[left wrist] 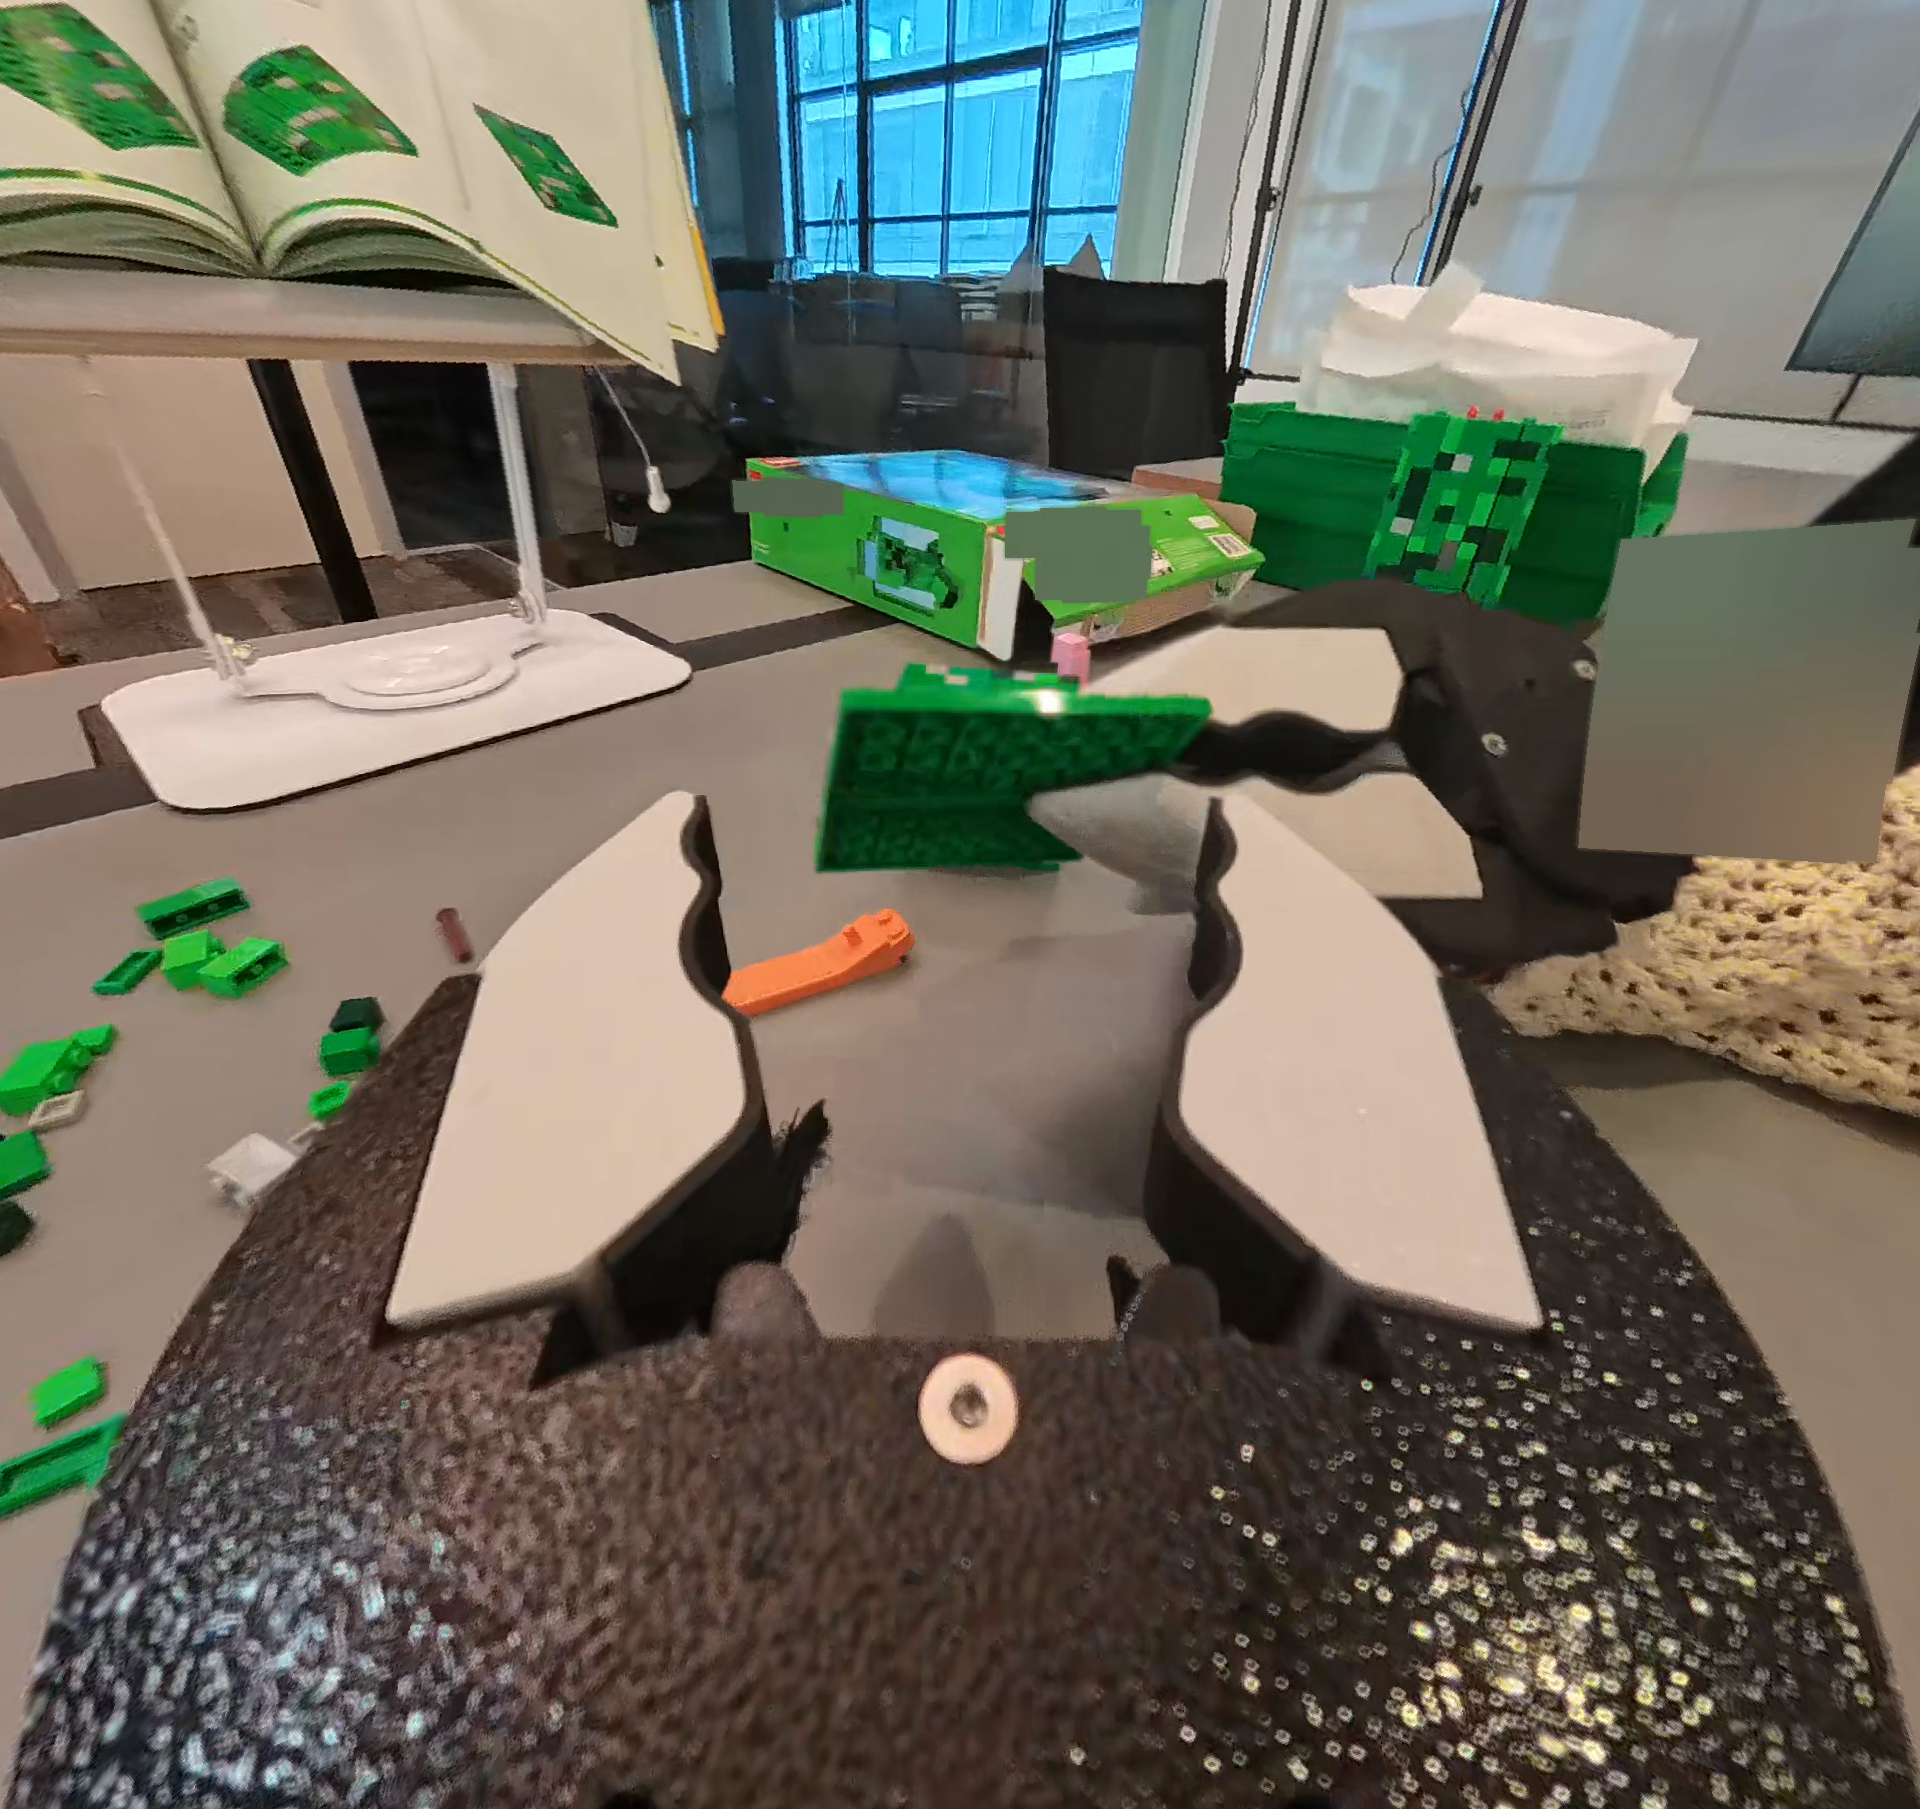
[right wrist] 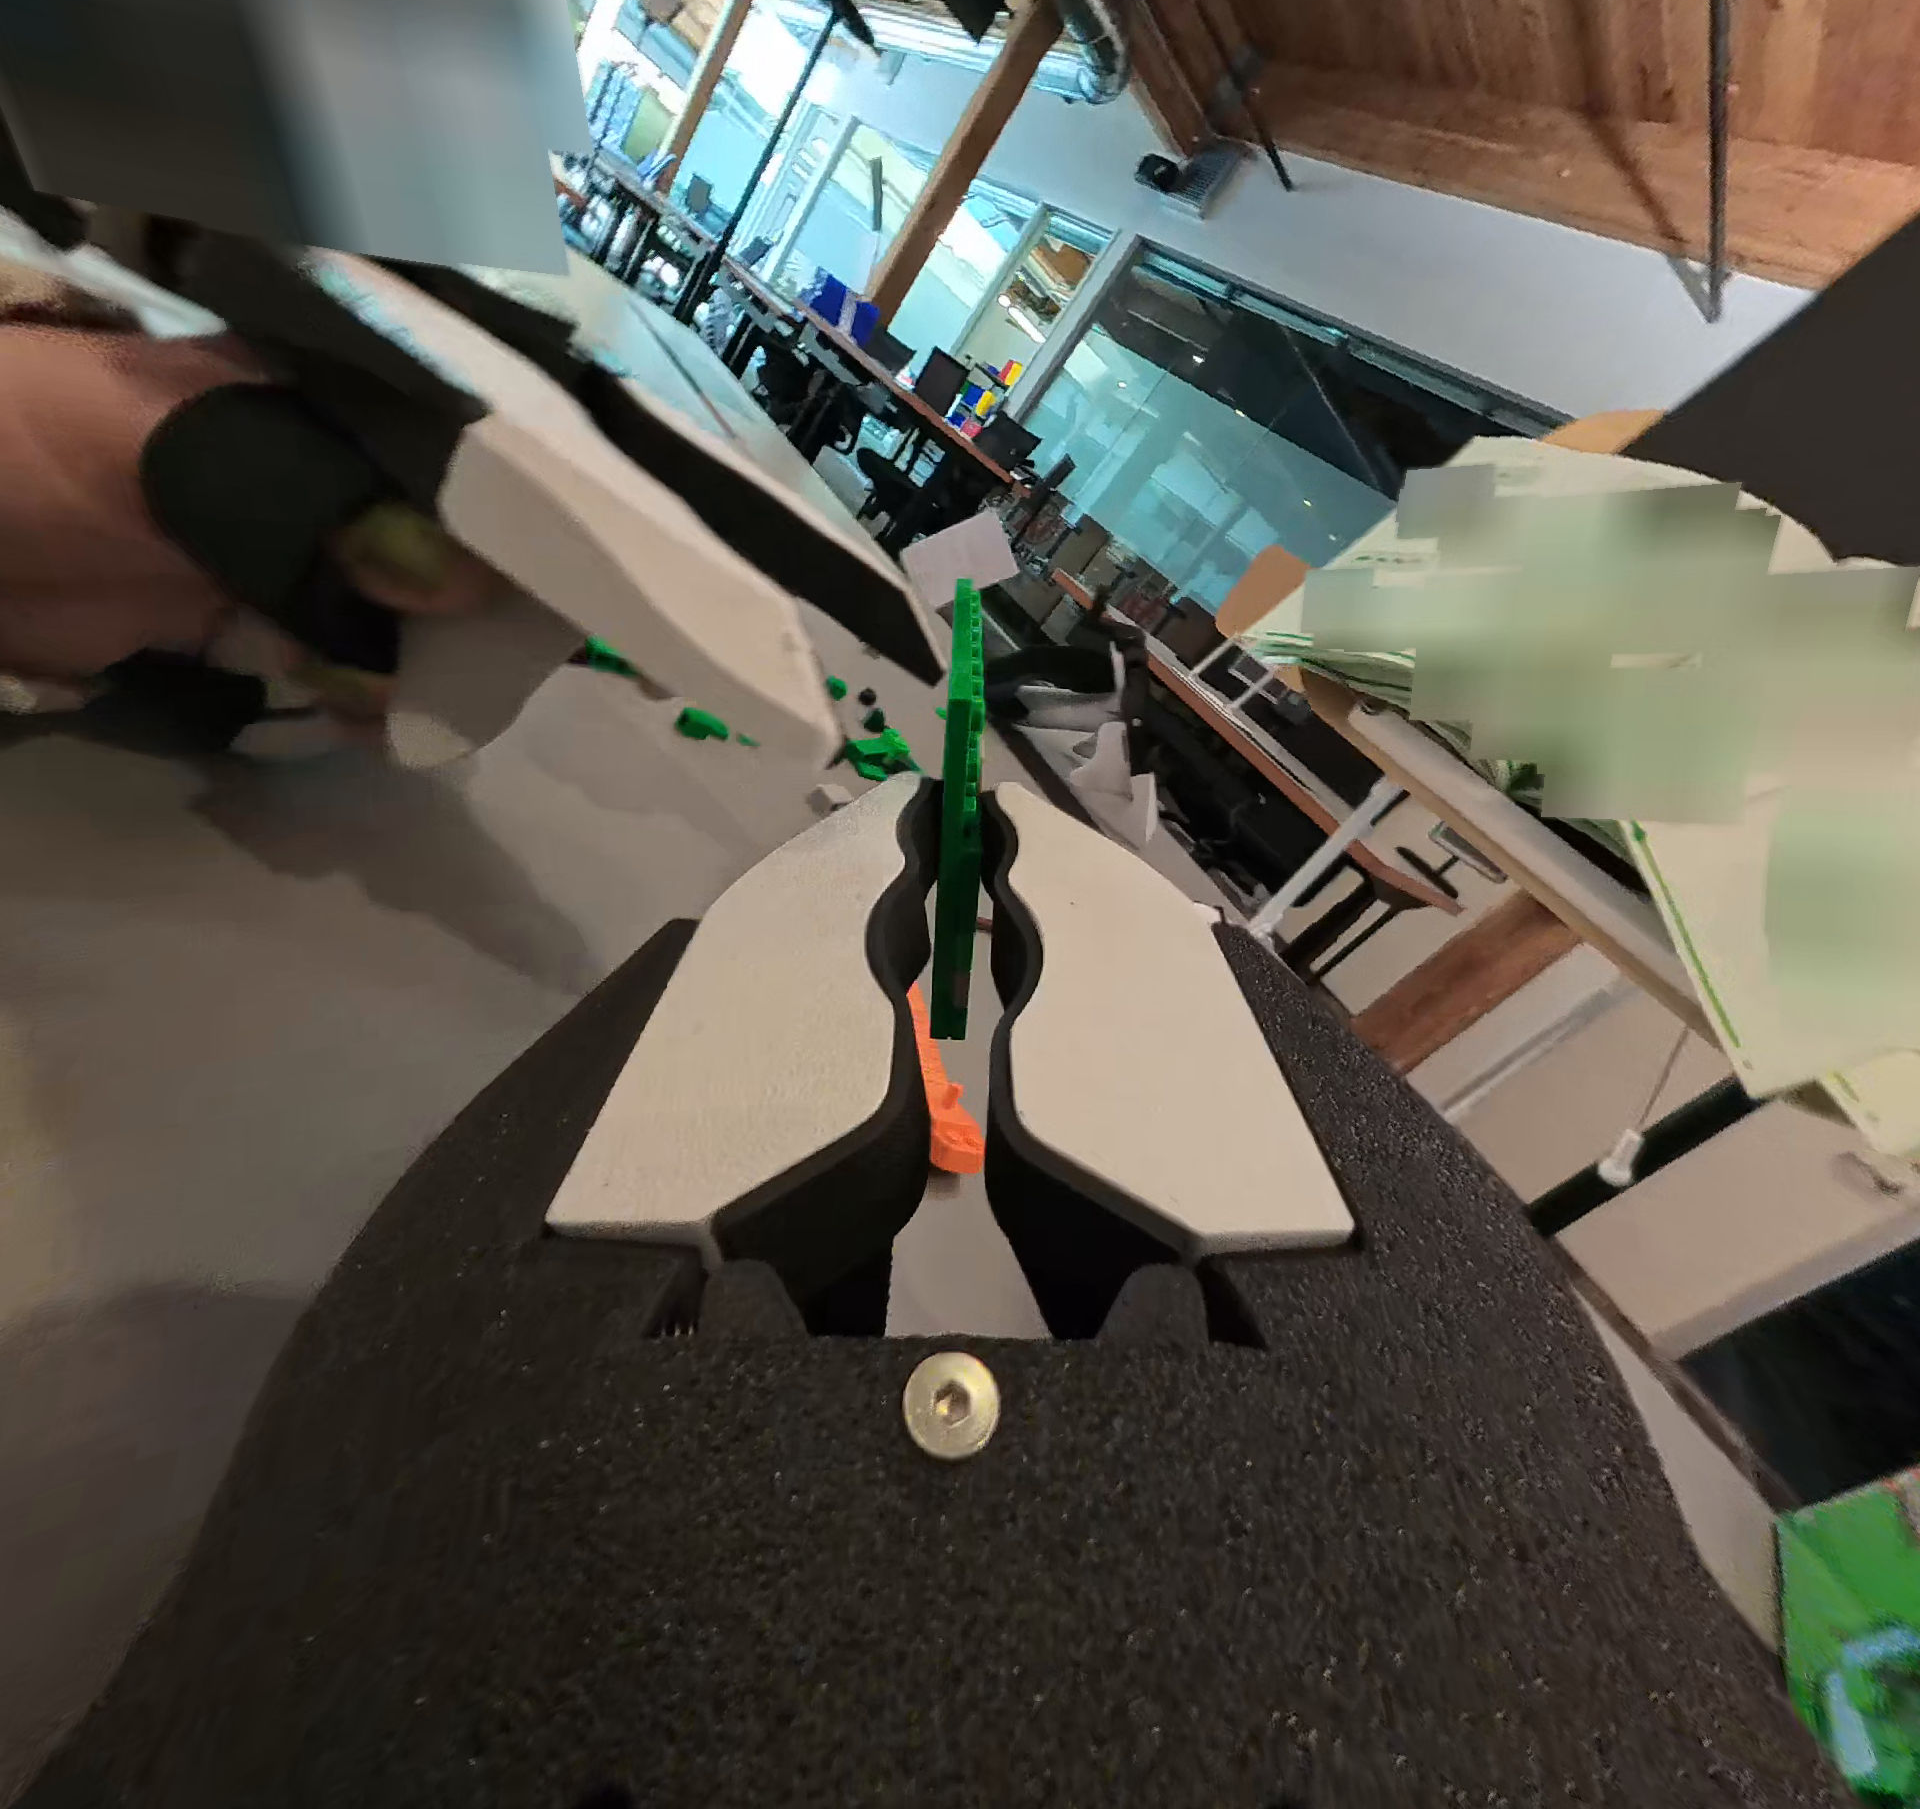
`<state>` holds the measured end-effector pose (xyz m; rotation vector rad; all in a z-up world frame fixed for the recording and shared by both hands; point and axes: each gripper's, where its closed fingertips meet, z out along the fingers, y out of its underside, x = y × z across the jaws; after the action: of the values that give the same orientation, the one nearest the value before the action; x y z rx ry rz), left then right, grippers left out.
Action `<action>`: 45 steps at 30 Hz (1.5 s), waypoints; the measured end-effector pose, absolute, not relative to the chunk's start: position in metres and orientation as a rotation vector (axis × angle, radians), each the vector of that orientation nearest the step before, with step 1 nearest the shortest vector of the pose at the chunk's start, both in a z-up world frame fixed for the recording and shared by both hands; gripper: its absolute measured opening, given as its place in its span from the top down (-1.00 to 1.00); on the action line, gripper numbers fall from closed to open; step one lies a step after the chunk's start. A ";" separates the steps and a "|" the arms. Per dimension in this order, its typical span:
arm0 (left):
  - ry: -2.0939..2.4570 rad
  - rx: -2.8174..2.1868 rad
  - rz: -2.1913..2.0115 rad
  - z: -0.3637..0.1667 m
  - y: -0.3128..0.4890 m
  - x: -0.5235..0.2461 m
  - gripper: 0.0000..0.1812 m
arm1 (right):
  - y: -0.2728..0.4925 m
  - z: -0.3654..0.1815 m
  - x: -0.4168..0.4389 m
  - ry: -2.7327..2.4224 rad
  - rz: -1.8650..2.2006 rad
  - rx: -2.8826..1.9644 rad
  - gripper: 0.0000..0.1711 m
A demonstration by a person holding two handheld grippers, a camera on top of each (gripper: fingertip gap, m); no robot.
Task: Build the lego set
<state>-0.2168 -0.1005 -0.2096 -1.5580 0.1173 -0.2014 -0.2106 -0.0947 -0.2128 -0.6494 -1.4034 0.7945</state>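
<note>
Above the grey table [left wrist: 312,855], just beyond the orange brick separator [left wrist: 821,959], a green plate assembly [left wrist: 966,772] is held in the air by the right gripper [right wrist: 961,814]. Its jaws are closed on one edge of the assembly, so that the piece is seen edge-on in the right wrist view and juts forward past the fingertips. The left gripper [left wrist: 956,814] is held with its jaws wide apart and nothing between them. From the left wrist view, the assembly lies straight ahead of these open jaws and slightly beyond the fingertips, with its studded underside turned toward the camera and its long axis running crosswise to them. The free end, on the far side from the right gripper, is judged the nearer part for the left gripper to reach. Loose green bricks [left wrist: 208,949] are scattered on the table to the left of the separator, and an open instruction booklet [left wrist: 312,76] is propped on a stand beyond them.
</note>
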 end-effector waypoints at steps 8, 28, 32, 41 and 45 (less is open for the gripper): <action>0.124 -1.585 -0.245 -0.214 -0.100 -0.219 0.09 | -0.108 -0.220 -0.211 -1.464 0.720 -0.556 0.93; 0.197 -1.558 -0.265 -0.211 -0.104 -0.209 0.32 | -0.112 -0.219 -0.210 -1.461 0.686 -0.514 0.92; 0.197 -1.559 -0.264 -0.212 -0.103 -0.209 0.32 | -0.112 -0.219 -0.210 -1.464 0.694 -0.516 0.92; 0.196 -1.562 -0.266 -0.212 -0.103 -0.209 0.32 | -0.112 -0.220 -0.210 -1.469 0.702 -0.520 0.92; 0.196 -1.561 -0.265 -0.212 -0.104 -0.209 0.32 | -0.112 -0.220 -0.210 -1.469 0.704 -0.520 0.92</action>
<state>-0.2086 -0.1035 -0.2118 -1.5614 0.1959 -0.2652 -0.2102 -0.1122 -0.2202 -0.5197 -1.4694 0.7038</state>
